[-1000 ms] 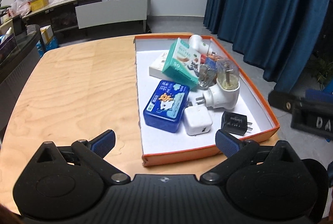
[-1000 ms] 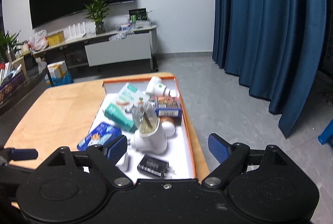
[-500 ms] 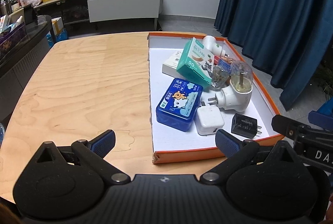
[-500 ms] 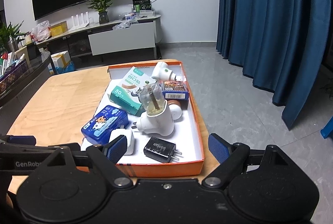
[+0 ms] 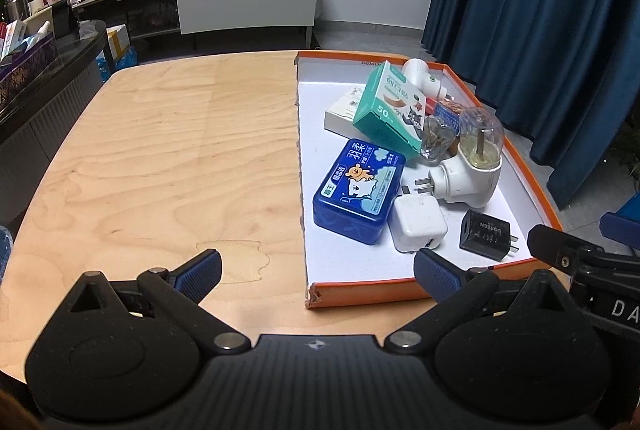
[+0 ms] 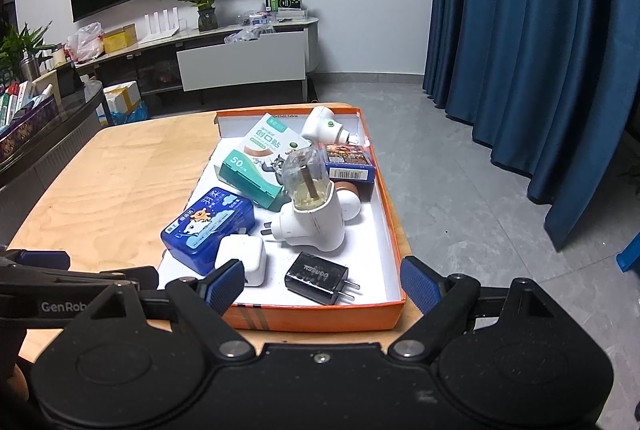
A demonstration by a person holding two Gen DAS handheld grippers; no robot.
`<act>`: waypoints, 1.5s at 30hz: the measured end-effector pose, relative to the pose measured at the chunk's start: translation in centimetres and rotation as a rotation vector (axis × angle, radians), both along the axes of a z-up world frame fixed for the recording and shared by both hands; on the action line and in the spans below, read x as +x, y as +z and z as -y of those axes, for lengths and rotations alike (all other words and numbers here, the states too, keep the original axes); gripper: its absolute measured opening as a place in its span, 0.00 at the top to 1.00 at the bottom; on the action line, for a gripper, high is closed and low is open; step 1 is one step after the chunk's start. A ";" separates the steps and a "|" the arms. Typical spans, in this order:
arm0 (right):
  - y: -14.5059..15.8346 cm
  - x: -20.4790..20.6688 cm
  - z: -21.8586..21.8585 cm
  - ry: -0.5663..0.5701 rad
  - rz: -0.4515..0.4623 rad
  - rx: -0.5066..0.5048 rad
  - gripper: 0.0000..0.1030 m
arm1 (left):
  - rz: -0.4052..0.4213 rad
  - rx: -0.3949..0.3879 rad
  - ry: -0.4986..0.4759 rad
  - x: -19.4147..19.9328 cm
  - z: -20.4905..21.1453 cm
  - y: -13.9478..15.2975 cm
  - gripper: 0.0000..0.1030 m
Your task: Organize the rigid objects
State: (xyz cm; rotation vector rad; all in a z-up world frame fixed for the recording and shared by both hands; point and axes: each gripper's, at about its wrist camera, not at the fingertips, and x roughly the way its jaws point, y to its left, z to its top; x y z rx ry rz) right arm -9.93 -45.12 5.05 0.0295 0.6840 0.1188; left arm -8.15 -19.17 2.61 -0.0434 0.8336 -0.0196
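Chargers, black [image 6: 316, 277] and white [image 6: 241, 259], lie at the tray's [image 6: 394, 226] near end: light, stiff, probably best pinched across flat sides. Both grippers, left [image 5: 316, 272] and right [image 6: 322, 284], gape empty.

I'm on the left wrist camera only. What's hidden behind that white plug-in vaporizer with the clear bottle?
Observer: The right wrist view shows a white rounded object with a copper-coloured top tucked close behind the vaporizer.
Operator: Is the right gripper open? I only see its edge.
Observer: Yes. The right gripper has its jaws wide apart and holds nothing, just short of the orange tray.
Operator: And the small blue box past the bottle?
Observer: The blue box lies flat by the tray's right wall, with a barcode on the end that faces the right camera.
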 end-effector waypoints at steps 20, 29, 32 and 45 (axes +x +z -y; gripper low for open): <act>-0.3 0.3 -0.2 0.009 -0.013 -0.005 0.03 | -0.010 0.038 0.006 0.1 0.1 -0.1 0.00; -0.3 0.3 -0.2 0.009 -0.012 -0.005 0.03 | -0.008 0.033 0.006 0.2 0.0 0.0 0.00; -0.3 0.3 -0.2 0.009 -0.012 -0.004 0.03 | -0.008 0.033 0.005 0.2 0.0 0.0 0.00; -0.3 0.3 -0.3 0.010 -0.013 -0.004 0.03 | -0.007 0.026 0.001 0.1 0.1 0.1 0.00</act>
